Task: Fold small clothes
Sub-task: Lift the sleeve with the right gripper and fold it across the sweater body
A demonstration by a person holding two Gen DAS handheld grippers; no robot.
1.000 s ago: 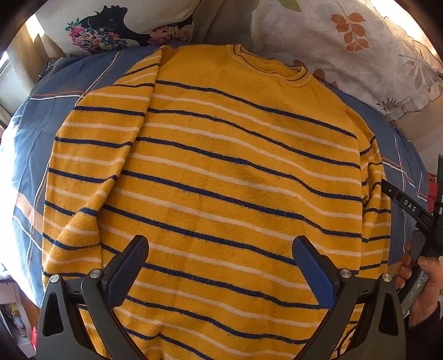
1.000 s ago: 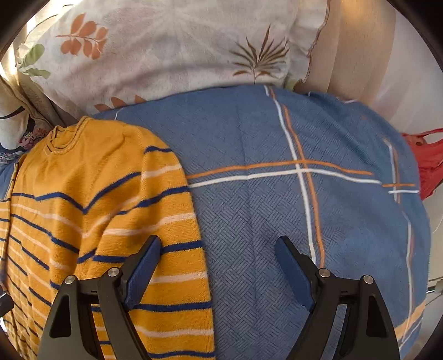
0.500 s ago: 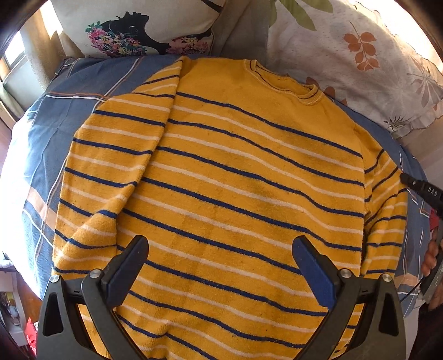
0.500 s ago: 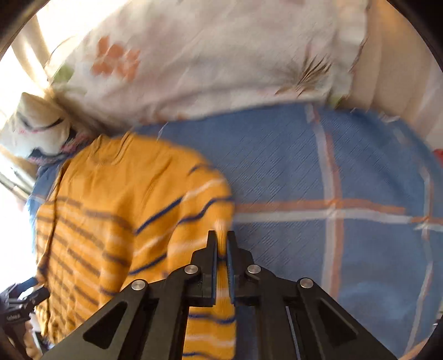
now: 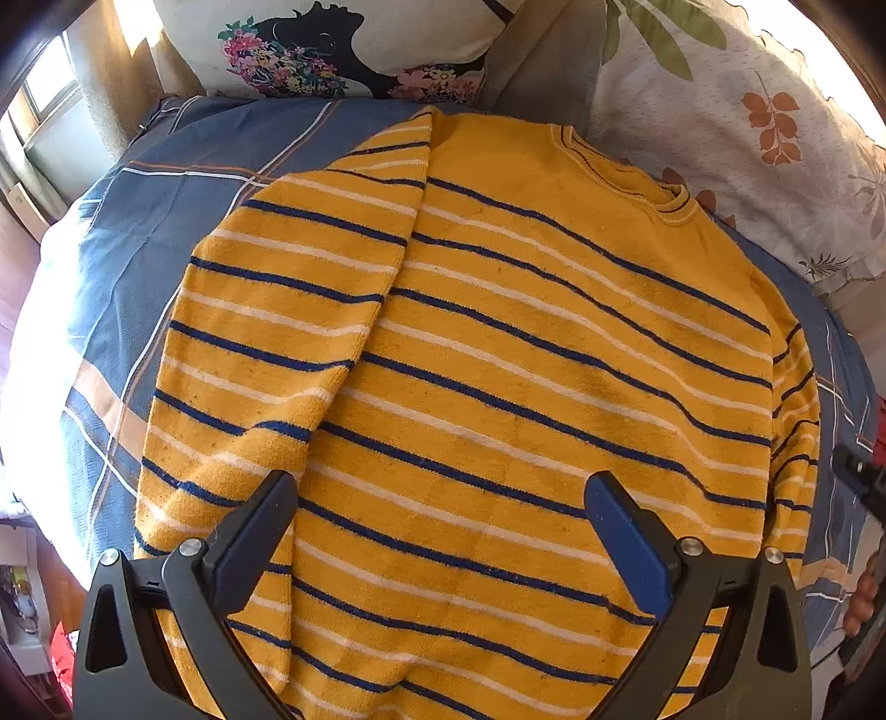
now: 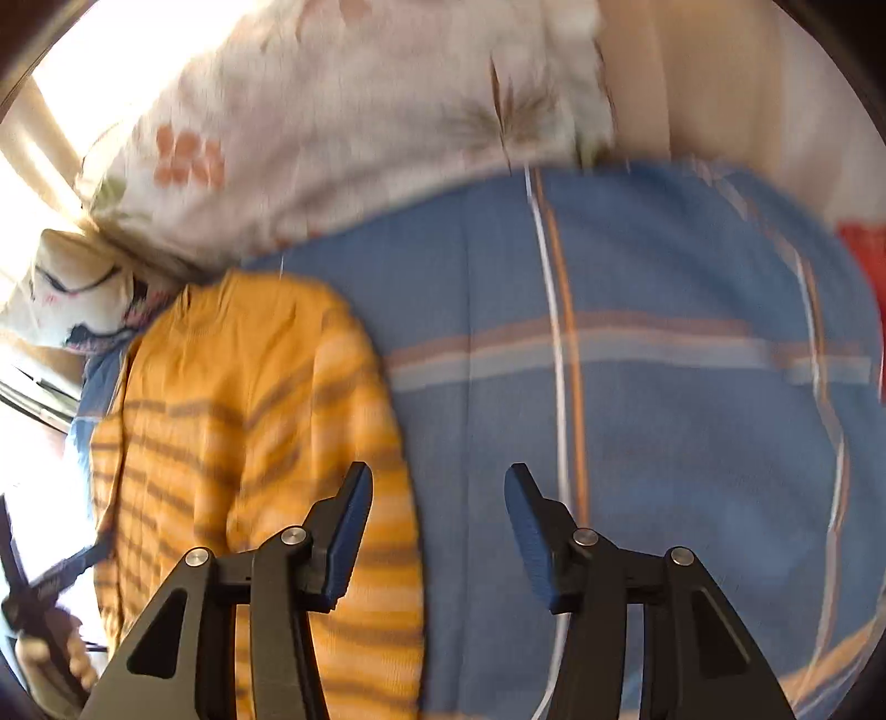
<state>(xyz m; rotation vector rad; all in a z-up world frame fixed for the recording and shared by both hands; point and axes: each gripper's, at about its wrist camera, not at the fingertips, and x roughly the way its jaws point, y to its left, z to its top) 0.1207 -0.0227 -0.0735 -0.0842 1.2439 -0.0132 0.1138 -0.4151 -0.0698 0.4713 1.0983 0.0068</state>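
A yellow sweater with navy and white stripes [image 5: 498,360] lies flat on the blue plaid bedspread [image 5: 138,266], collar toward the pillows. Its left sleeve [image 5: 288,310] is folded in along the body. My left gripper [image 5: 443,531] is open and empty, hovering over the sweater's lower part. In the blurred right wrist view, the sweater's right side [image 6: 249,443] lies at the left. My right gripper [image 6: 437,531] is open and empty above the sweater's right edge and the bedspread [image 6: 664,443].
A floral pillow [image 5: 747,127] and a pillow with a black print [image 5: 332,44] lie at the head of the bed. Something red [image 6: 864,260] sits past the bed's right edge. The other gripper's tip shows at the right edge [image 5: 864,482].
My right gripper was shut on the sweater's right sleeve edge half a second ago; it has now let go and opened. The left gripper has drawn back, still open.
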